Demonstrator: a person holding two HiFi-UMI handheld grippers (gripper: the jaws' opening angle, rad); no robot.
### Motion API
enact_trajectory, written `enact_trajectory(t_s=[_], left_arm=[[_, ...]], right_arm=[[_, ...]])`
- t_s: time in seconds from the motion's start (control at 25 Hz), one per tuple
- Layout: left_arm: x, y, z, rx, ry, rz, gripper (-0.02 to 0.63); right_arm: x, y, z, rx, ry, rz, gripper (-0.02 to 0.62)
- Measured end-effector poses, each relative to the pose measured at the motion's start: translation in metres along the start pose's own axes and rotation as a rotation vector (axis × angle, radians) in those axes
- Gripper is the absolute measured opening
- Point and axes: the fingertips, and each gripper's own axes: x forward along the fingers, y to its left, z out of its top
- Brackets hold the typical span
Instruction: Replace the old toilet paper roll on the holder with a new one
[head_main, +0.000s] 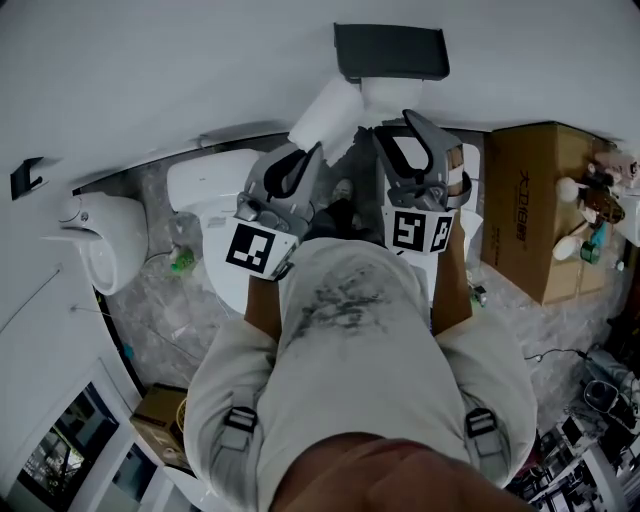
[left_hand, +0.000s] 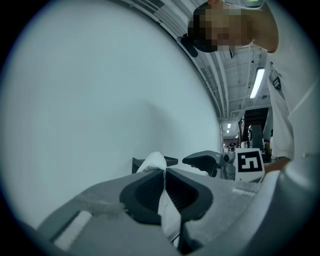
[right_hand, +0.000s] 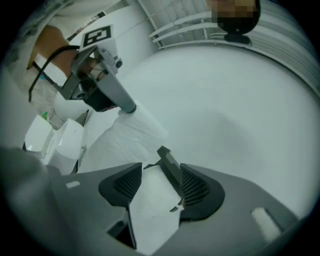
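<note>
Your L hand-held gripper pinches loose white paper; R hand-held gripper clamps white toilet paper roll, 6 o'clock of dark grey wall holder. Slide it off level w/o crushing.

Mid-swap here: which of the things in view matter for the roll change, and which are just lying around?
For the job:
- wall holder
- toilet paper, pinched by the left gripper and also gripped by the right gripper

Lying about:
- toilet
- cardboard box
- green item on the floor
</note>
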Motion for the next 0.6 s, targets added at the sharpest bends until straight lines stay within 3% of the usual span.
enact_trajectory(t_s=[0.2, 0.6], left_arm=[[-0.001, 0.0, 0.02, 0.018, -0.026, 0.0, 0.015], [-0.004, -0.007, 0.045, 0.039, -0.063, -0.016, 0.015]], right_arm=[[-0.015, -0.028, 0.02, 0.164, -0.045, -0.047, 0.178], [-0.035, -0.055, 0.047, 0.4, -0.119, -0.054, 0.082]])
